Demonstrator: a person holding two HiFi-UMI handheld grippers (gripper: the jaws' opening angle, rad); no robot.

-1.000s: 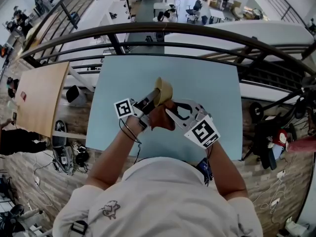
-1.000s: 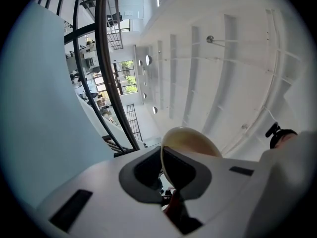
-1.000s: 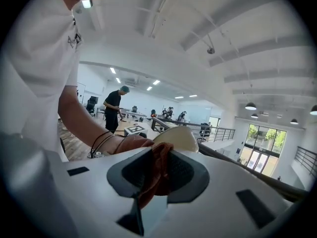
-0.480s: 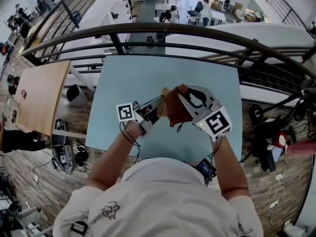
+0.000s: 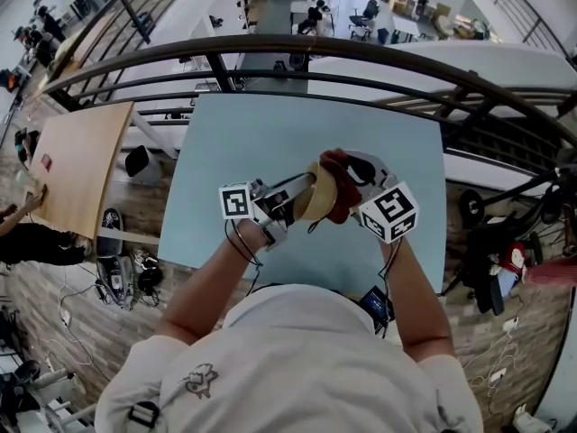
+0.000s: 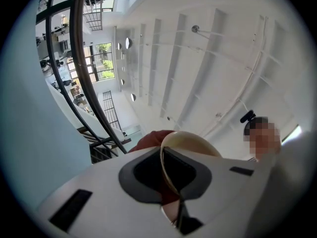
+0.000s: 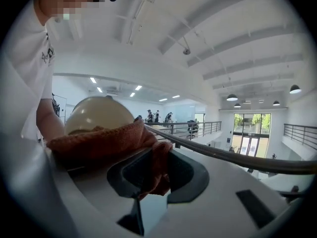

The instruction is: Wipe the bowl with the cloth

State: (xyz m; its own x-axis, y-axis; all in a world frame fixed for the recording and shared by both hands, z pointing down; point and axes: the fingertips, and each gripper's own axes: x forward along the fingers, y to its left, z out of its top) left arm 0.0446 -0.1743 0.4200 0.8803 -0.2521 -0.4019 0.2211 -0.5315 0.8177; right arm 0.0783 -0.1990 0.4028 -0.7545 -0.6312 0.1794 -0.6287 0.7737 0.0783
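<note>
**Inspector:** State of the left gripper [image 6: 171, 182]?

**Assistant:** Jaws drawn almost together, pinching the rim of the cream bowl [image 5: 315, 197]; the thin rim runs straight between the two pads in the left gripper view.

**Inspector:** Location of the bowl?

**Assistant:** Held up in the air over the pale blue table [image 5: 261, 133], clear of its surface; it stands on edge rather than level, between the two grippers.

**Inspector:** The right gripper [image 7: 153, 175]?

**Assistant:** Closed on a fold of the rust-orange cloth [image 7: 99, 140]; the fold hangs down between the pads, and the rest of the cloth lies bunched against the bowl's rounded outer wall, touching it.

**Inspector:** Any writing or labels?

**Assistant:** Each gripper carries a marker cube; the left cube [image 5: 236, 200] and the right cube [image 5: 389, 212] show black-and-white square patterns, not letters; the person's white shirt [image 5: 288, 368] bears a small dark printed figure, too small to read.

**Inspector:** Surroundings?

**Assistant:** A dark curved railing [image 5: 297, 52] runs just beyond the table's far edge; a wooden tabletop [image 5: 81, 170] stands to the left, well apart.
</note>
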